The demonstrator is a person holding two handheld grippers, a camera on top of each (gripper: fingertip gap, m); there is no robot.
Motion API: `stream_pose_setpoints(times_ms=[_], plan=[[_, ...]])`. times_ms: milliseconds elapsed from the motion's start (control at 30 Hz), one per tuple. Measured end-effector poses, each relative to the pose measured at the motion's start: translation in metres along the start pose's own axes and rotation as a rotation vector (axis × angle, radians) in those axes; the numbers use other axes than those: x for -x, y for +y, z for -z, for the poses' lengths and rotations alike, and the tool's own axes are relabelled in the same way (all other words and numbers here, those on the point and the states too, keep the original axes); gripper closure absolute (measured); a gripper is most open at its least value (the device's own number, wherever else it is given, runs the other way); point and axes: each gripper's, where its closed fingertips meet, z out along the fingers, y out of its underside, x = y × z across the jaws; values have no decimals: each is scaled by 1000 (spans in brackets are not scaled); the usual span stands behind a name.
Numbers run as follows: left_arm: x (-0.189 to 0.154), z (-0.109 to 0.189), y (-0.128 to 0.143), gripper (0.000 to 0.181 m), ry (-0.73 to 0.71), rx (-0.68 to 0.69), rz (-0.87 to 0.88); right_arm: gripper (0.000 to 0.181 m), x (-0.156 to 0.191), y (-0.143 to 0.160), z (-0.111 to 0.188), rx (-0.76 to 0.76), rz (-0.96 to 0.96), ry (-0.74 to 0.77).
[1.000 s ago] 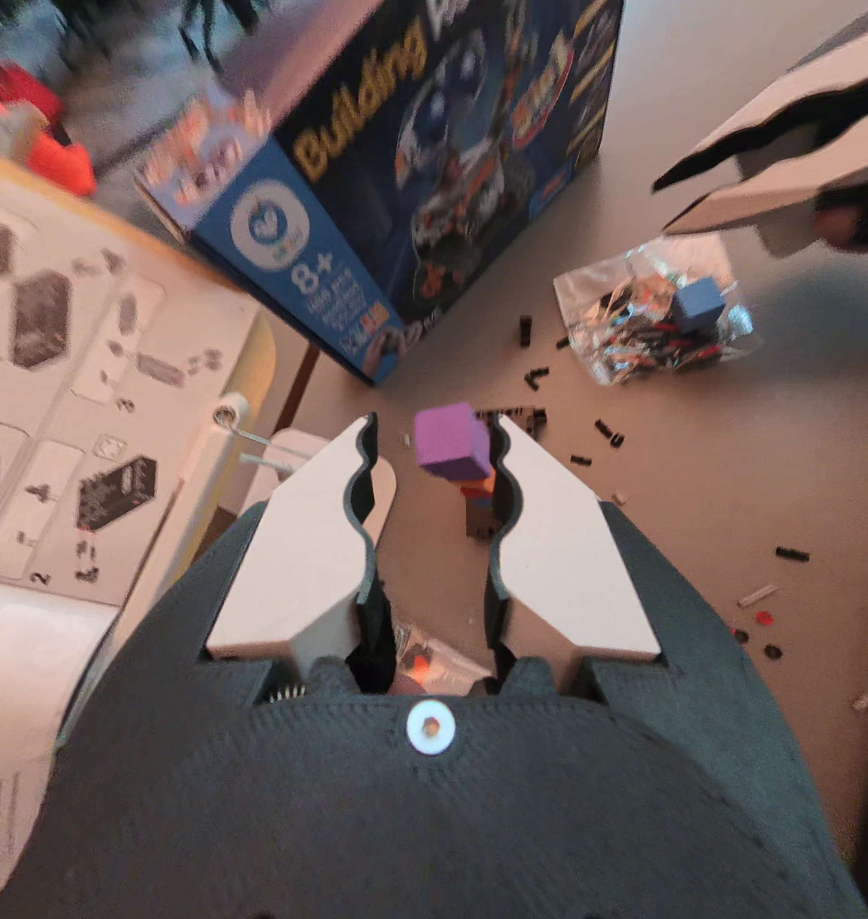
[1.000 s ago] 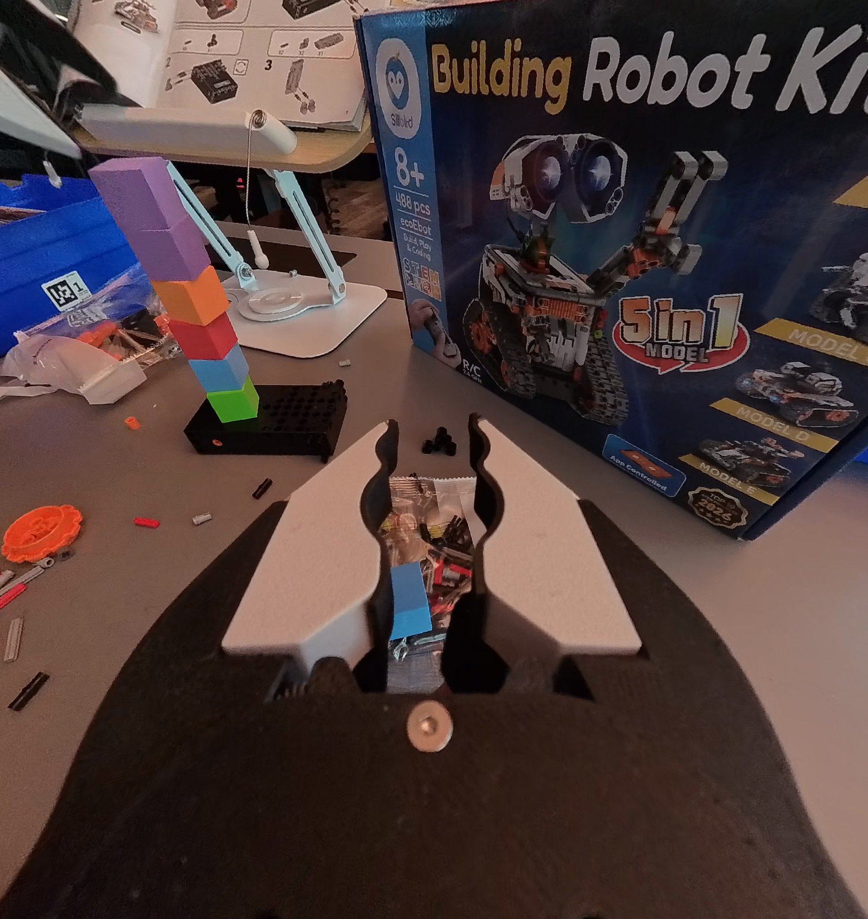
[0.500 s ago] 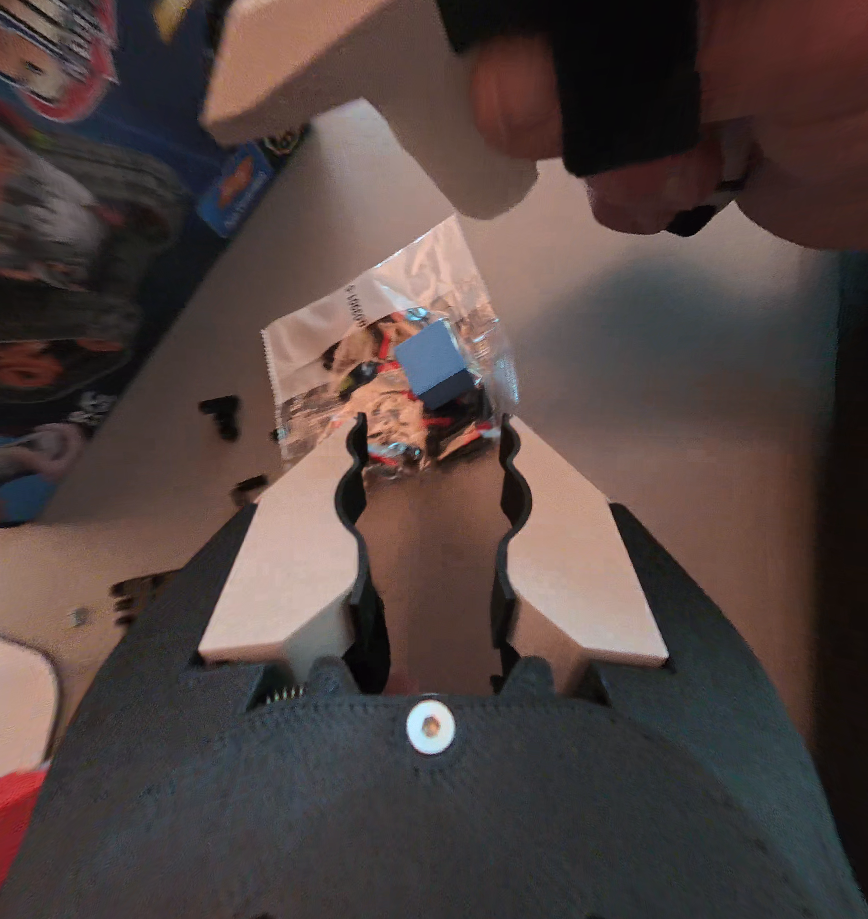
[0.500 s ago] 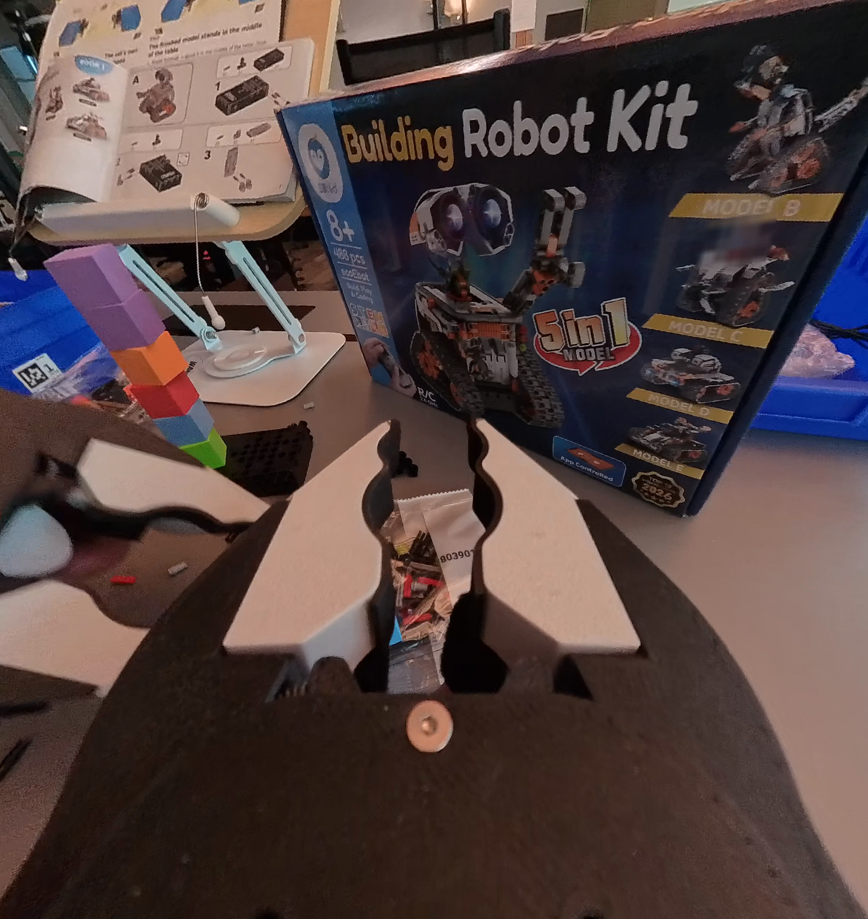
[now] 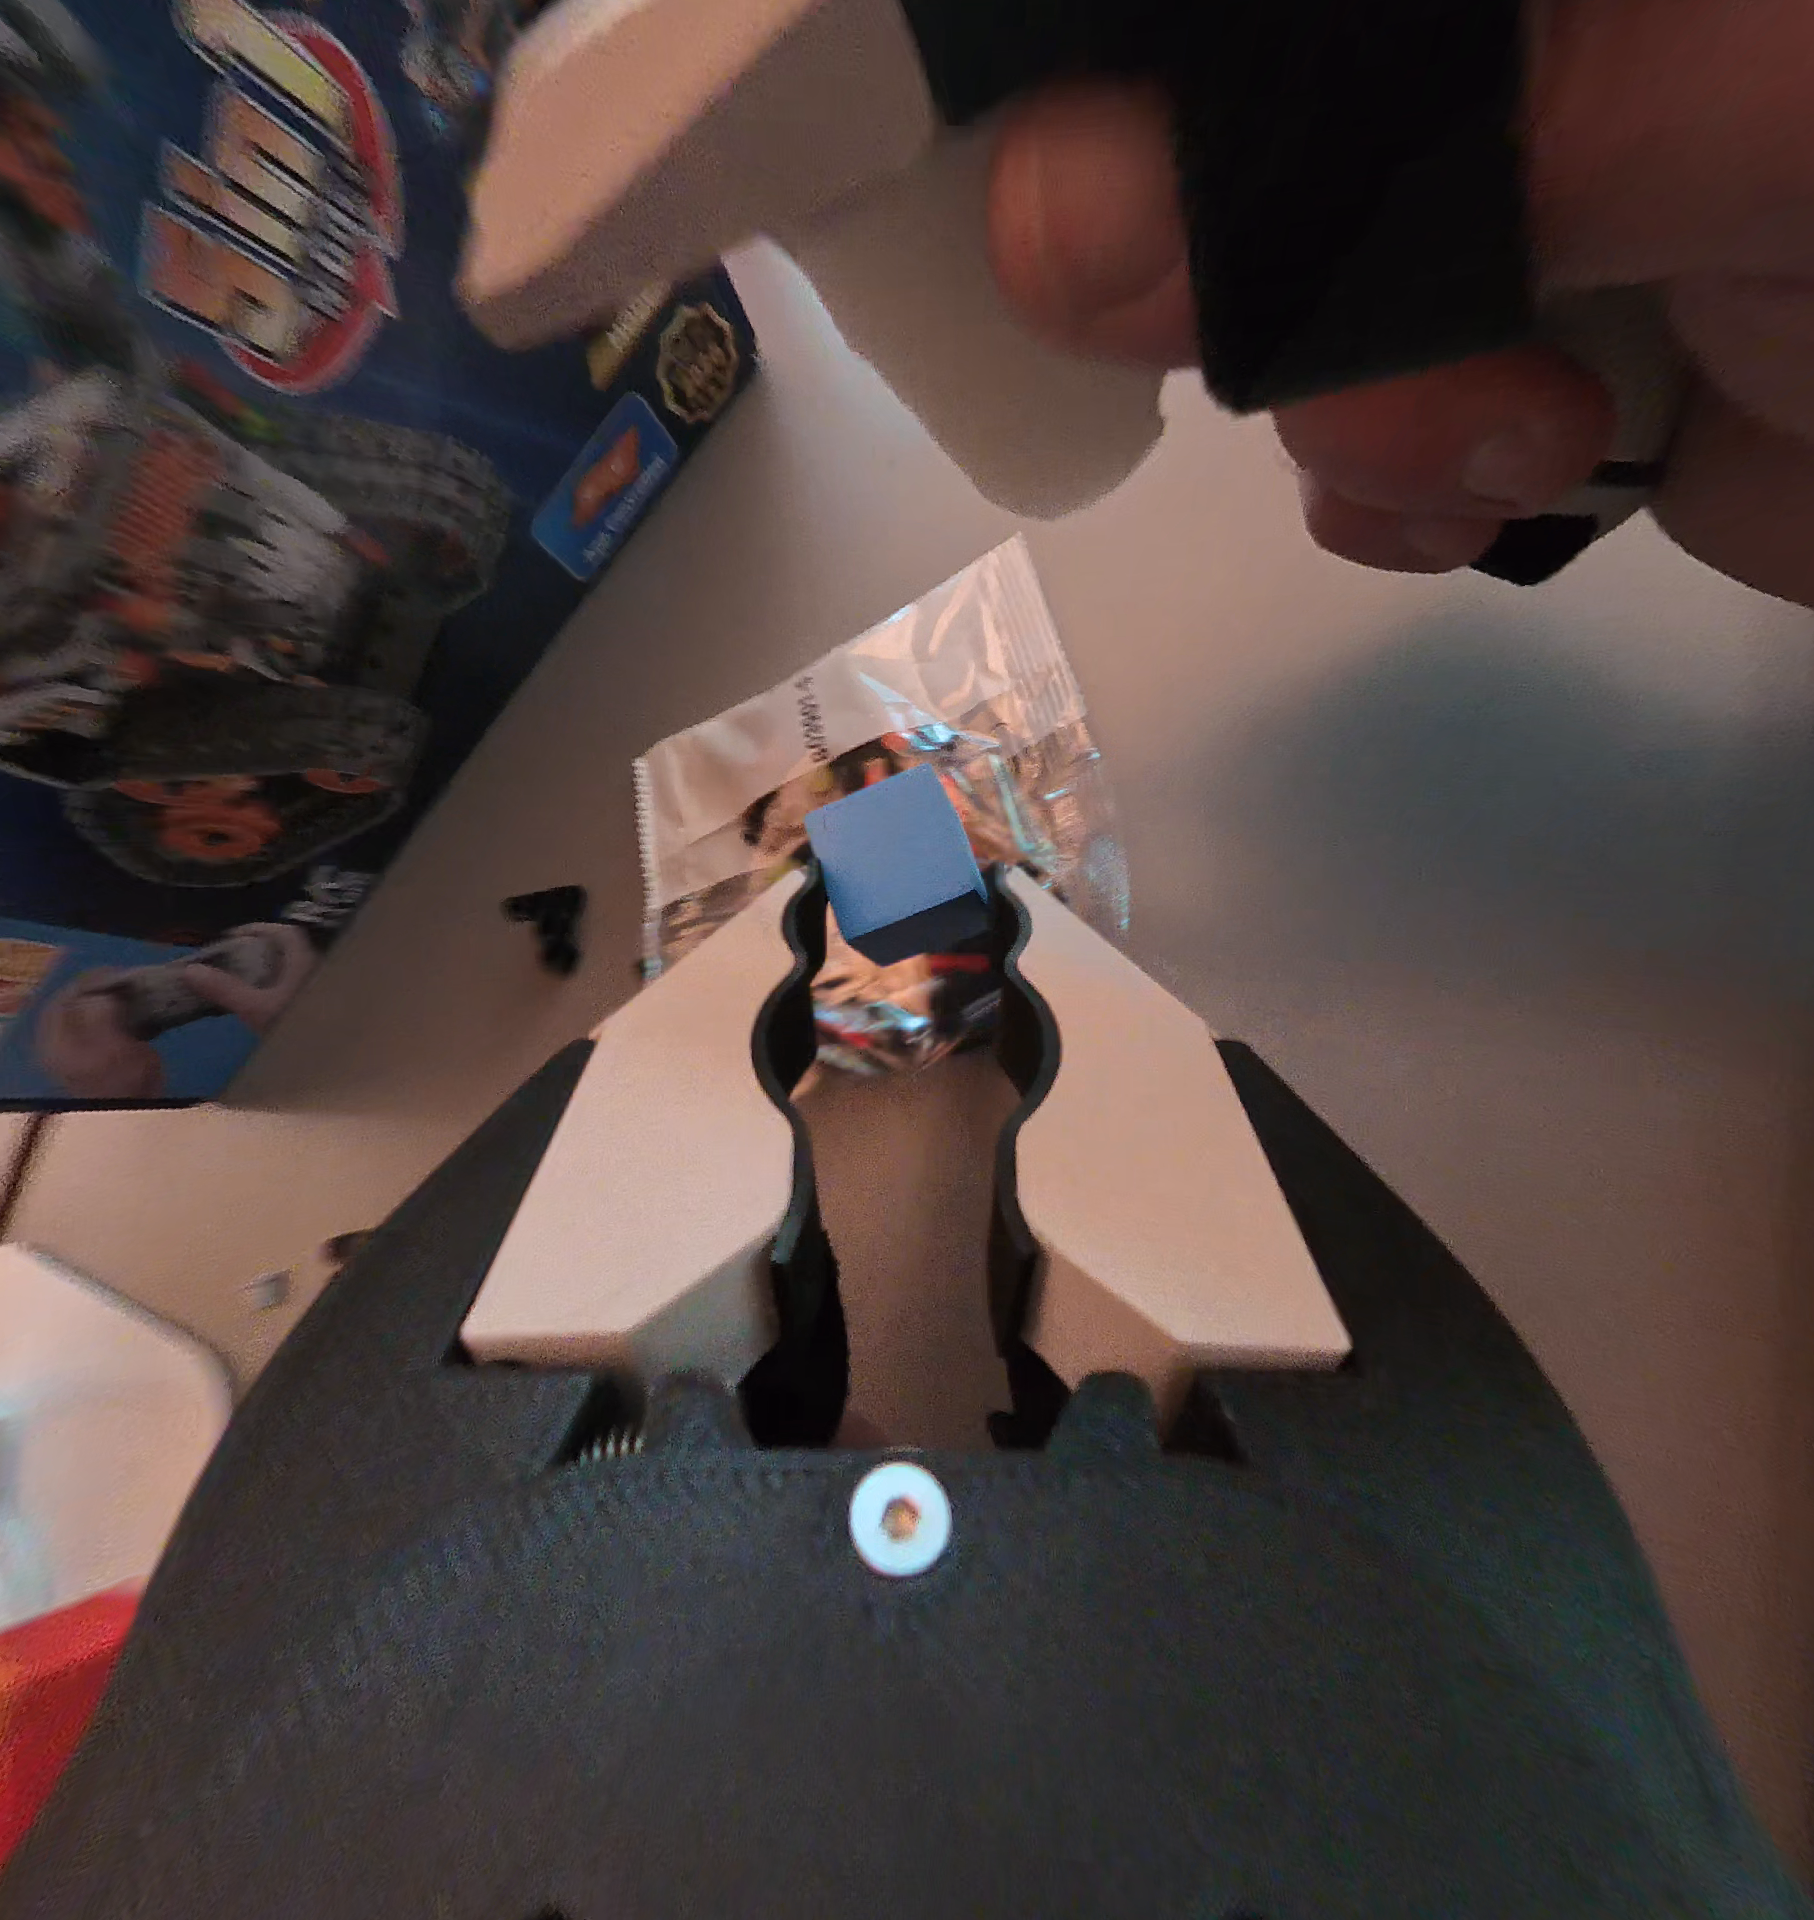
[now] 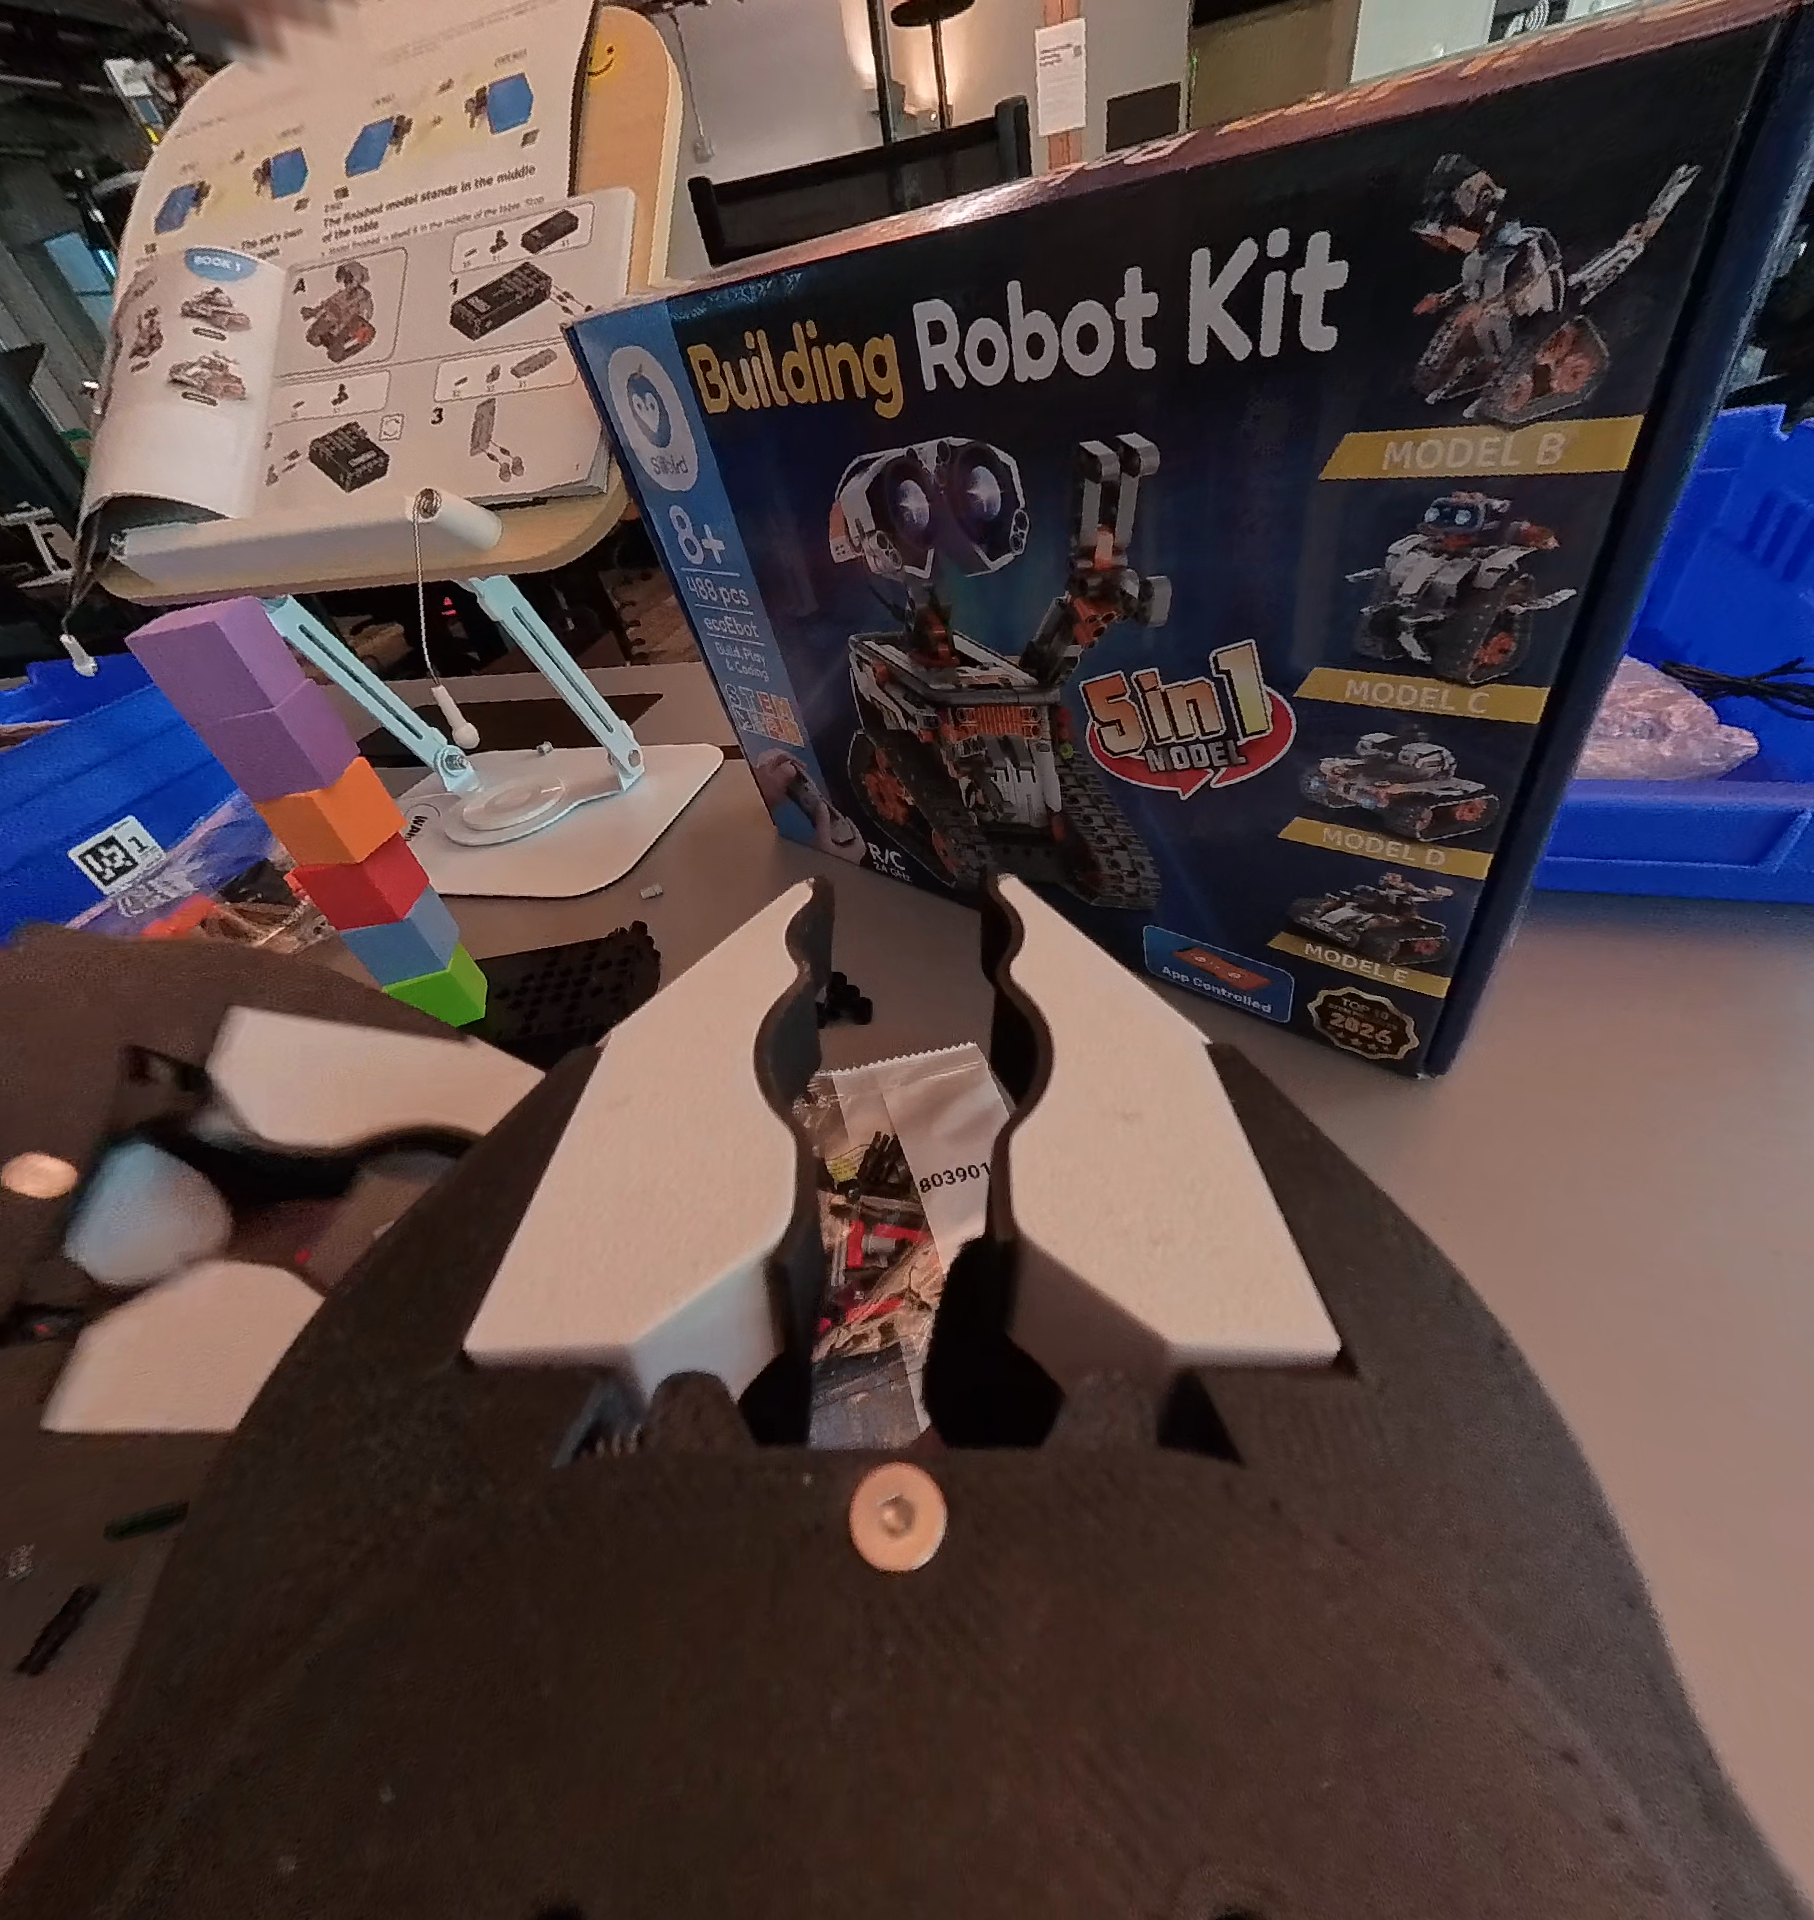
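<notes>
My left gripper (image 5: 901, 914) has its fingers parted, flanking a small blue foam cube (image 5: 898, 871) atop a clear plastic parts bag (image 5: 1028, 707) on the grey counter (image 5: 1454, 935); contact unclear. My right gripper (image 6: 901, 940) hovers above, fingers apart, empty.

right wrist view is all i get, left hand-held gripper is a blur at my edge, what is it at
observer: The left hand-held gripper points at a blue cube lying on the clear parts bag.
operator: gripping it
observer: The cube sits between its fingertips. I cannot tell whether they press it.
operator: anything over it
observer: Your right hand-held gripper hangs open over the bag, with a hand on it.
</notes>
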Motion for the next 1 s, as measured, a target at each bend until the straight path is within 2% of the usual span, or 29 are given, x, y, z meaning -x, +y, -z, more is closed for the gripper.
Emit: stream_pose_setpoints(times_ms=[133,300,433,633,833,1000], plan=[[39,61,-13,152,-76,-23,-51,154,1,1,0,3,-5,-5],[118,138,-15,152,-182,-13,-1,154,2,1,-1,3,-3,-10],[157,168,-3,152,-153,14,84,154,2,2,-2,10,-4,-9],[175,171,21,152,-91,76,156,154,1,5,-3,19,-8,-8],[171,161,29,151,-40,87,187,154,2,5,-3,22,-8,-12],[174,154,33,147,-57,115,174,154,2,5,-3,20,-11,-15]])
